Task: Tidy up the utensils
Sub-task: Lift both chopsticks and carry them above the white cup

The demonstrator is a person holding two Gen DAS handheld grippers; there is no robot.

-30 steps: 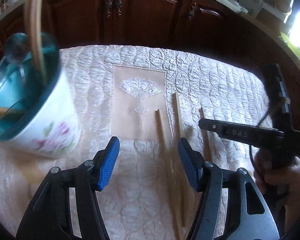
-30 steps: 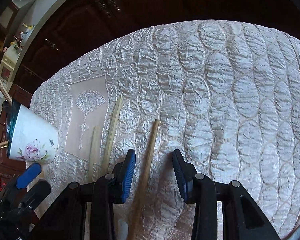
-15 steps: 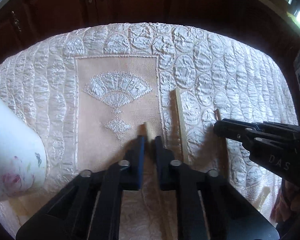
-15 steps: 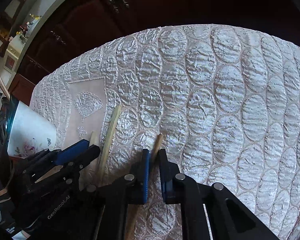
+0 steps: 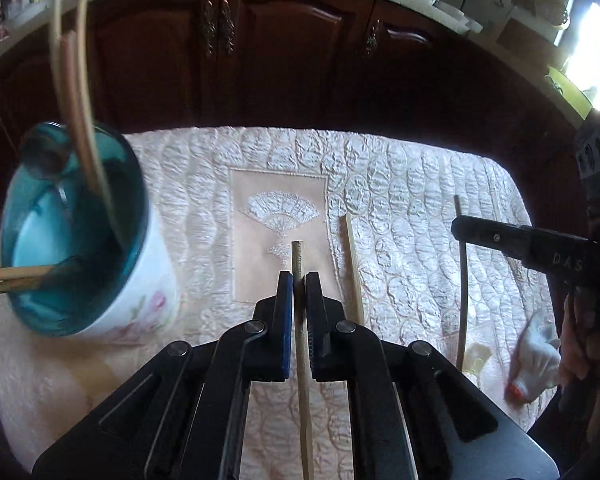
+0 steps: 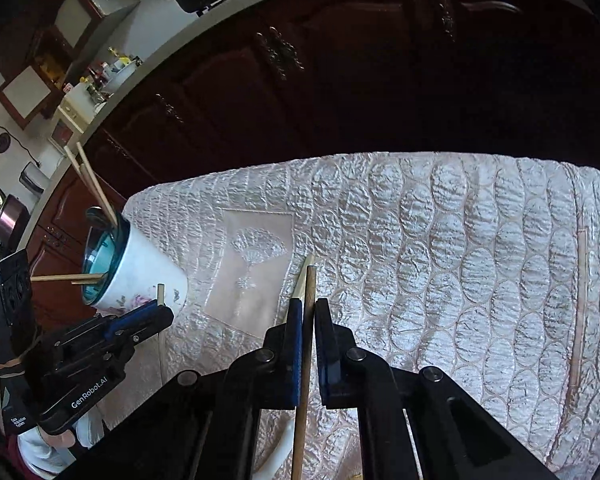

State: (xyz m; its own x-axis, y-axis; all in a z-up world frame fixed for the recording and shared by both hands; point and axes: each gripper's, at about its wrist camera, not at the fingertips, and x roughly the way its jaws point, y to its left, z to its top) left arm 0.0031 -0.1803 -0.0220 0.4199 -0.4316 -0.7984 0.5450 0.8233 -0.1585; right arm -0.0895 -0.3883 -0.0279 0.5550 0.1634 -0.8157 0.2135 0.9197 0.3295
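A wooden chopstick (image 5: 300, 320) is pinched between the blue pads of the left gripper (image 5: 299, 280), its tip projecting past them above the quilted cream tablecloth (image 5: 400, 184). A second chopstick (image 6: 306, 340) is clamped the same way in the right gripper (image 6: 309, 308), whose jaws are pressed tight against it. One loose chopstick (image 5: 354, 264) is seen lying flat on the cloth just right of the left gripper. At the cloth's left, a floral cup with a teal inside (image 5: 80, 236) is tilted, and several chopsticks (image 5: 76, 92) are stood in it. Dark wooden cabinets (image 5: 260, 48) are seen behind.
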